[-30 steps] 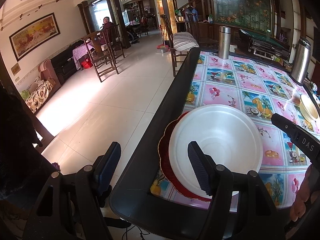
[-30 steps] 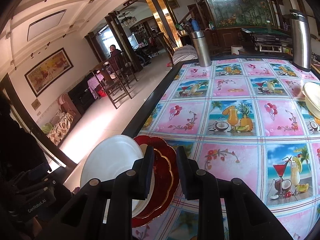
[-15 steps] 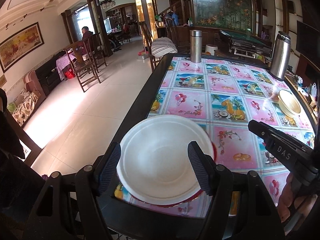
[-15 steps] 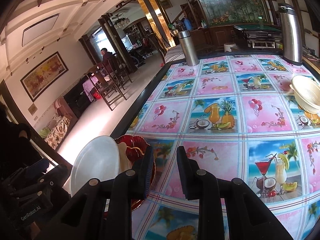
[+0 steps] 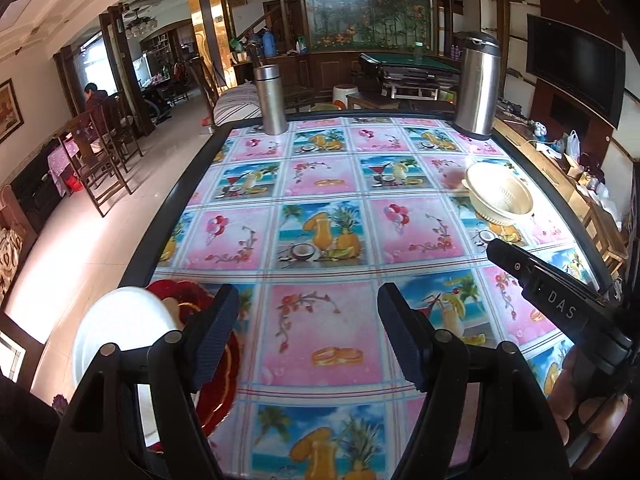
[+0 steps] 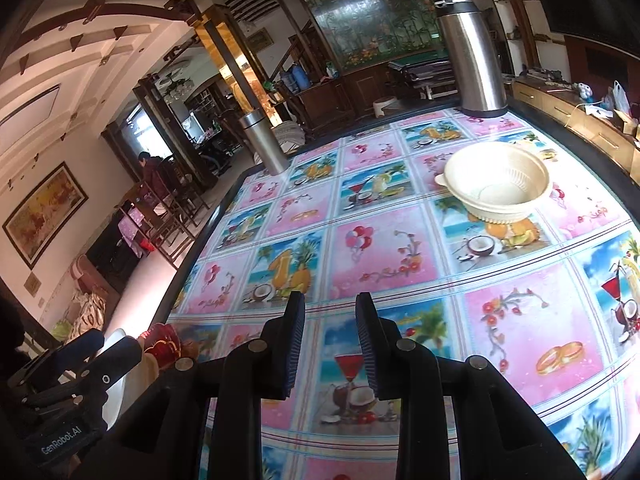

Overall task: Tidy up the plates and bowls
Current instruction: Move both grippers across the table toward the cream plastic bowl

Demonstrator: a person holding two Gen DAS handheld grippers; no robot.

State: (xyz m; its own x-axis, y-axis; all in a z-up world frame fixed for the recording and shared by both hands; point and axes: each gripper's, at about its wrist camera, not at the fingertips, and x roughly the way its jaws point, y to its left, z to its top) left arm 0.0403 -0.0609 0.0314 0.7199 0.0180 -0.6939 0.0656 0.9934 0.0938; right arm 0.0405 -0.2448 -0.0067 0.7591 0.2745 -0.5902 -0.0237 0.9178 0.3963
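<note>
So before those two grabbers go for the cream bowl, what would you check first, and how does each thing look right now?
1. Left gripper jaws empty and wide: ok.
2. Right gripper jaws empty: ok, though narrow; too narrow for the bowl's rim cannot tell.
3. Cream bowl upright and alone on the tablecloth: ok.
4. Path to the bowl free of clutter: ok.
5. White plate resting on the red plate near the table's edge: ok; whether it sits steady, cannot tell.

I see a large room with a glossy pale tiled floor (image 5: 92,240), dark wooden dining chairs (image 5: 96,168) at left, a framed painting (image 6: 44,212) on the cream wall, a wall-mounted black television (image 5: 576,64) at right, and daylight from a far window (image 5: 90,68).
</note>
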